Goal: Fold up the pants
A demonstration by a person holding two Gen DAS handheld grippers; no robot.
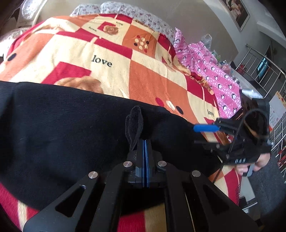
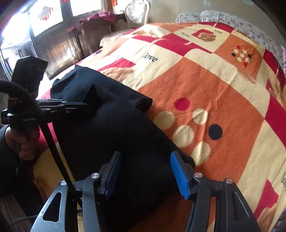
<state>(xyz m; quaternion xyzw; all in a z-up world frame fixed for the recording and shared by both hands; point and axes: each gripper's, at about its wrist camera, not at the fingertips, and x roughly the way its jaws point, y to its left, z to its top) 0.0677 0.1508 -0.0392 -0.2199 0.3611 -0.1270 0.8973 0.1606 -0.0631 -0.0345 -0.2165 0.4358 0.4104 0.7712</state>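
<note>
Black pants lie across the near part of a bed with a red, orange and cream blanket. My left gripper is shut on a pinched fold of the black fabric that sticks up between its blue pads. My right gripper is open, its blue pads straddling the near end of the pants without closing on them. In the left wrist view the right gripper shows at the right, over the pants' edge. In the right wrist view the left gripper holds fabric at the left.
A pink penguin-print garment lies at the bed's right edge. Floral pillows sit at the head. A metal railing stands beyond on the right. Dark wooden furniture and bright windows lie to the left.
</note>
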